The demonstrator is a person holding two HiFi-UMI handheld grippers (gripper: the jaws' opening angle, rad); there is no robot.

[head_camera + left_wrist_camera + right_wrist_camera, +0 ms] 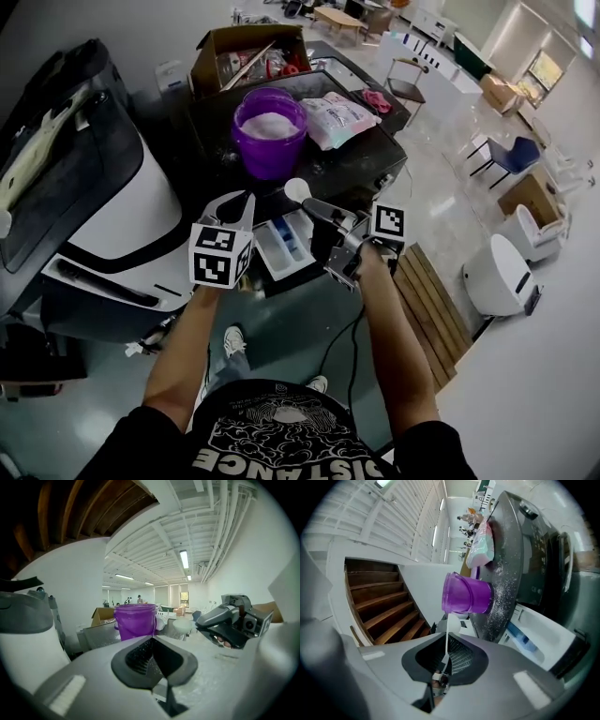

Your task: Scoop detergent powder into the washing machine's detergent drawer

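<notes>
White plastic scoop (296,190) looks light, stiff, likely to swivel. The right gripper (442,668) pinches its thin handle end, bowl between purple tub (270,131) and open drawer (286,242). Left gripper (157,662): 2 jaws together, empty.

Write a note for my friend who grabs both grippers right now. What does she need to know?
Left gripper: shut, nothing in it, just left of the open detergent drawer.
Right gripper: shut on the handle of the white spoon. The spoon's bowl hangs between the purple bucket and the drawer. I can't tell if it is loaded.
The bucket stands on the washing machine, with white powder in it.
Done: drawer open, spoon in grip.
Left: probably tip the spoon over the drawer, or dip it in the bucket first if it's empty.
</notes>
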